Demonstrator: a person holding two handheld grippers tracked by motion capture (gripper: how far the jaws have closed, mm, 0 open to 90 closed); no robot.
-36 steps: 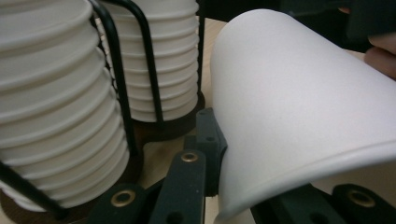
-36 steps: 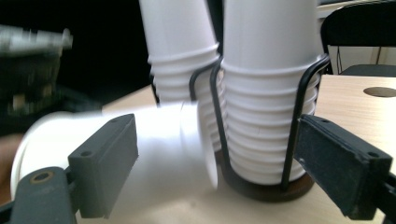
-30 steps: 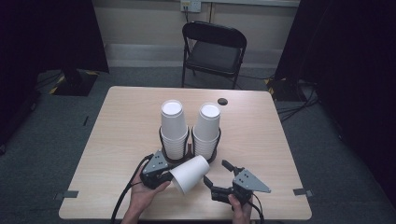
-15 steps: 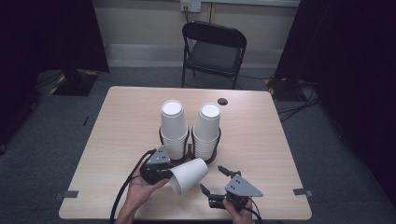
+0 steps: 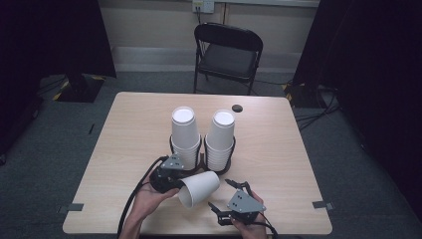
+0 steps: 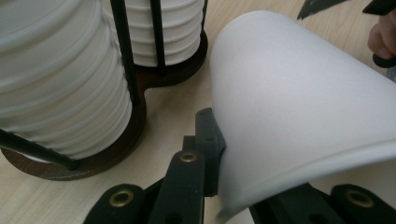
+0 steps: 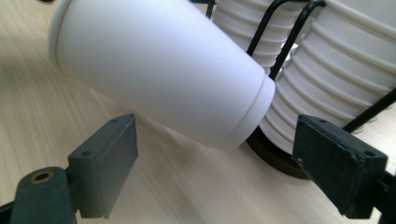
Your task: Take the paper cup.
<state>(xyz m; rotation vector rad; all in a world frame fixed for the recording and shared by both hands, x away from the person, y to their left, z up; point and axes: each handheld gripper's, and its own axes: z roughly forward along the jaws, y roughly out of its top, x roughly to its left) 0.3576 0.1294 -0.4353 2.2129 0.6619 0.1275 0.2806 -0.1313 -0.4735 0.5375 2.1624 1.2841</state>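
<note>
Lying on its side near the table's (image 5: pixel 124 149) front edge, paper cup (image 5: pixel 199 188): rim pinched in left claw (image 5: pixel 180 183), base twd cup stacks (image 5: pixel 185 134); right claw (image 5: pixel 222 195) open, empty, just beside it.

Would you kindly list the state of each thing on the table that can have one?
Loose paper cup: on its side, wall pinched by left gripper.
Left gripper: shut on the cup.
Right gripper: open, empty.
Left cup stack: upright in the holder.
Right cup stack: upright in the holder.
Folding chair: unfolded, empty.
</note>
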